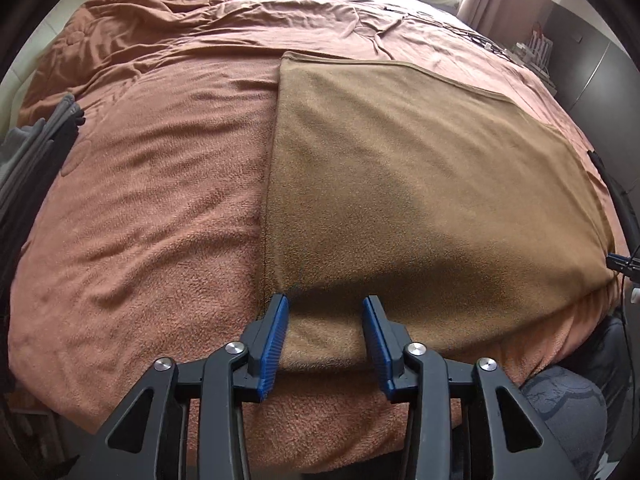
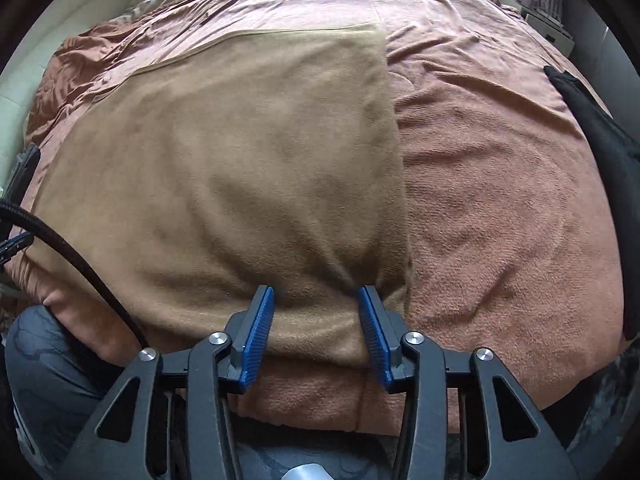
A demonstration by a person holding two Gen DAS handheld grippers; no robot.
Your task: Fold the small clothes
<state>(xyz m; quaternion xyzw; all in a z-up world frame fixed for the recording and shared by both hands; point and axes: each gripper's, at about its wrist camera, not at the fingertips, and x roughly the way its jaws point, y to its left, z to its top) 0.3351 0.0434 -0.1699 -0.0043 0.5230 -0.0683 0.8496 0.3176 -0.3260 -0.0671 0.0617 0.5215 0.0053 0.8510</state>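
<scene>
Two grippers, one tan cloth, one bed — entry by view.

Left wrist view: the left gripper (image 1: pixel 325 304) points down at the near left corner of the tan cloth (image 1: pixel 420 184), its blue pads (image 1: pixel 276 340) straddling the near hem with a partly narrowed gap. Cloth lies between the jaws; whether the pads press on it cannot be told. The placement reads as the start of a fold: corner taken at the near edge so it can be carried to the far one. Cloth lies flat on the rust-coloured bedspread (image 1: pixel 152 200), to the right of the bed's middle, straight left edge, bound far hem, fleecy nap, few wrinkles. A grey garment pile (image 1: pixel 36 148) sits at the far left edge.

Right wrist view: the right gripper (image 2: pixel 316 294) stands likewise over the near right corner of the same cloth (image 2: pixel 248 152), pads partly narrowed, cloth puckering in small creases toward the right pad (image 2: pixel 374 336) — likely contact, not certain grip. A black cable (image 2: pixel 80 264) crosses the near left.
</scene>
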